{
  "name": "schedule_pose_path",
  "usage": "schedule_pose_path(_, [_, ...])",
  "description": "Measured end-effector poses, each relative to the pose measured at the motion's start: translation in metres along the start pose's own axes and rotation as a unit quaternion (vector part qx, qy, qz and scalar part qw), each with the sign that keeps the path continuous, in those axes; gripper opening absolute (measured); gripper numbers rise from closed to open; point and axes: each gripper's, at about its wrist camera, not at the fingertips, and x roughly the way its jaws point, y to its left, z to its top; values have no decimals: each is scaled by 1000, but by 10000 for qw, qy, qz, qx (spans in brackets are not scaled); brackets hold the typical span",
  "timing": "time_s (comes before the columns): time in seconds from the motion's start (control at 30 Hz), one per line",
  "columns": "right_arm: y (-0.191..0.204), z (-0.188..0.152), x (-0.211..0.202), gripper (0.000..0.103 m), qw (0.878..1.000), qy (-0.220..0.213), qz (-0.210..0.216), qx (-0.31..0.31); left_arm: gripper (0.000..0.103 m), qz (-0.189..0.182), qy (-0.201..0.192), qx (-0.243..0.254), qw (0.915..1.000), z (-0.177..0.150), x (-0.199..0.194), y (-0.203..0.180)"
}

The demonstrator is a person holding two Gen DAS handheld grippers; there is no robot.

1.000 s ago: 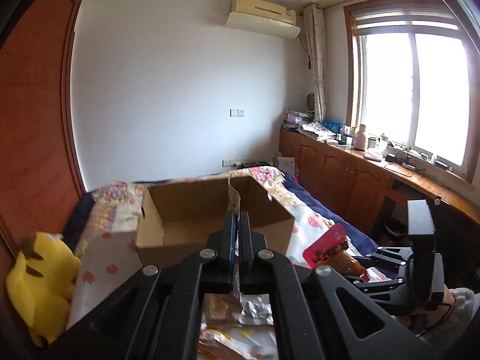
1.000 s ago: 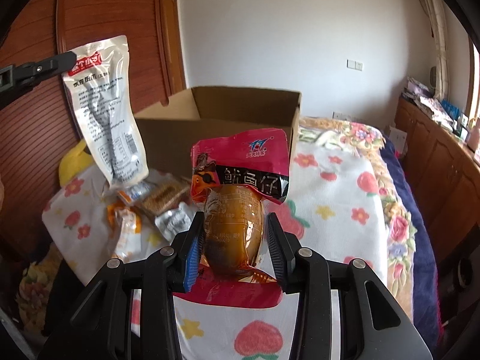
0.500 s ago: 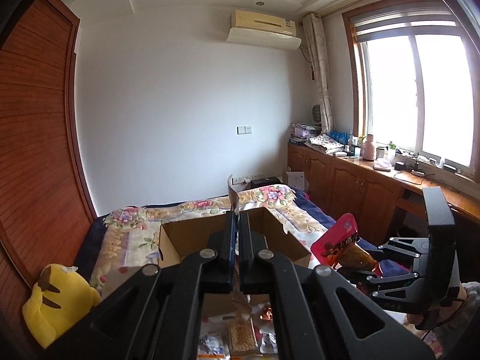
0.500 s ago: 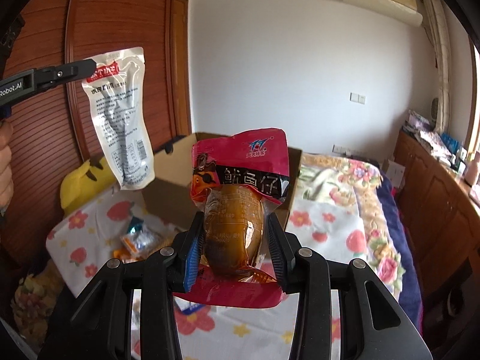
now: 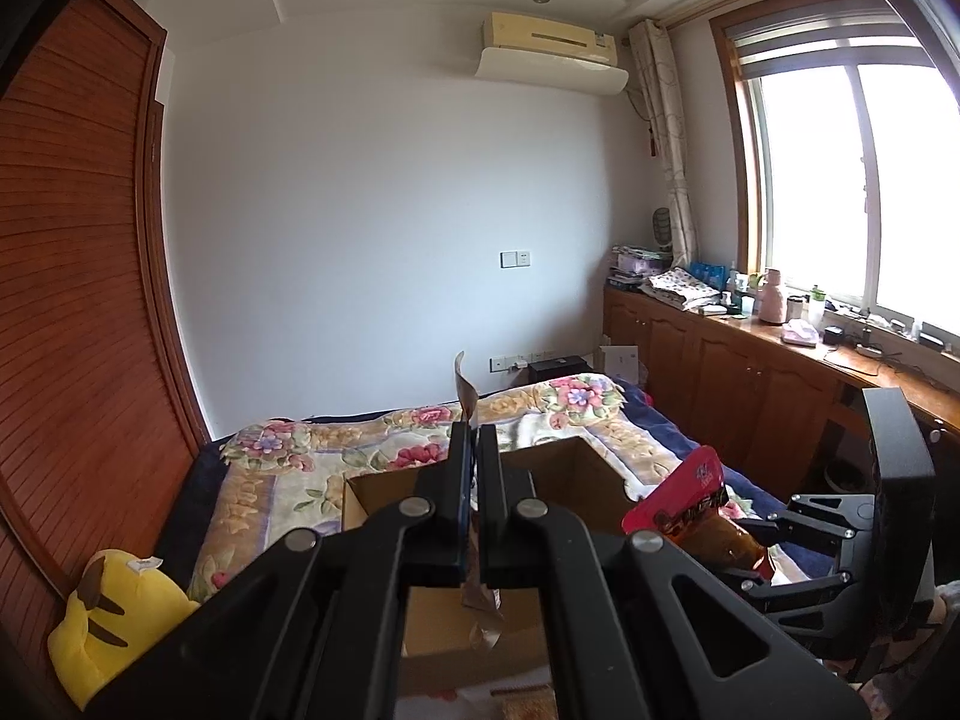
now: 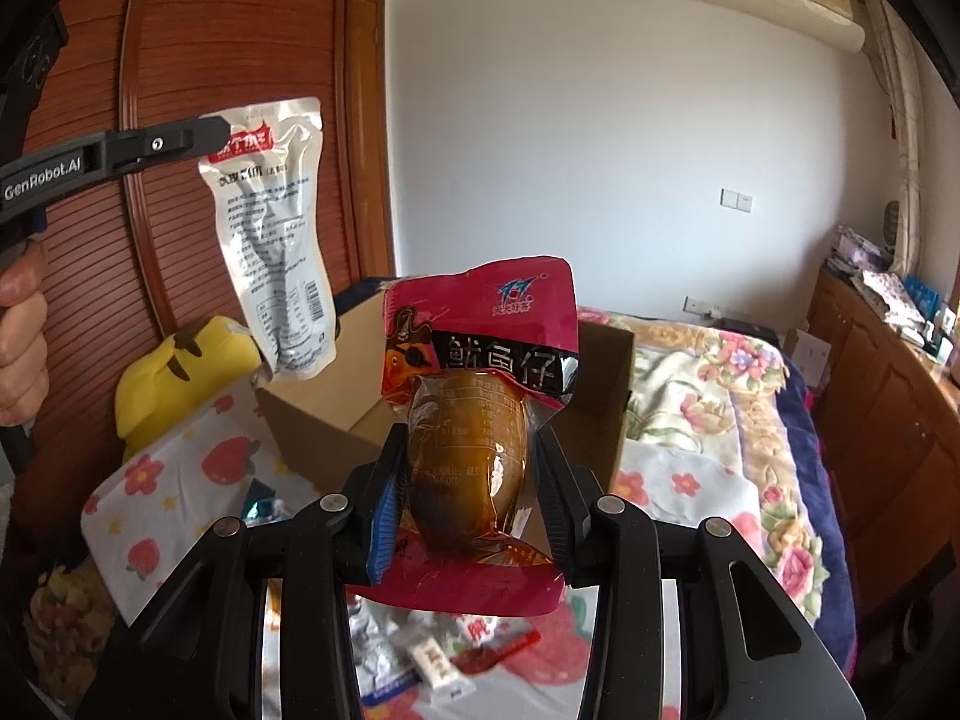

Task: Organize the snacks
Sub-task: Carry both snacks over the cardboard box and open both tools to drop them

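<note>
Progress: early to mid, by our read. We had two packets in the air and nothing visibly dropped into the cardboard box yet; what we could see of the box floor looked bare, though most of the inside was hidden behind the packets.

Still to sort: loose snacks lay scattered on the strawberry-print sheet in front of the box, low in the right wrist view and partly blocked by our fingers.

Left gripper: jaws nearly together, pinching the top edge of the silver pouch. The pouch hung straight down, above the near left corner of the box.

Right gripper: jaws partway open, clamped either side of the bulging brown middle of the red squid packet. Packet upright, held in front of the box and above the sheet, touching neither.

Both packets were near the box opening, so we judged the next step to be carrying them over the rim and letting go. The yellow plush sat left of the box, out of the way.
</note>
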Motion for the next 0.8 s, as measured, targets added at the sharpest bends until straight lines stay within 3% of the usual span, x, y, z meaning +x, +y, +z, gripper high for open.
schedule_pose_path(0.57, [-8,-5,104,40,9987,457,211,-70,0,-134,655,-261,9974,-55,96,23])
schedule_pose_path(0.8, [-13,-1,116,41,9985,498,214,-32,0,-210,790,-230,9964,-67,112,18])
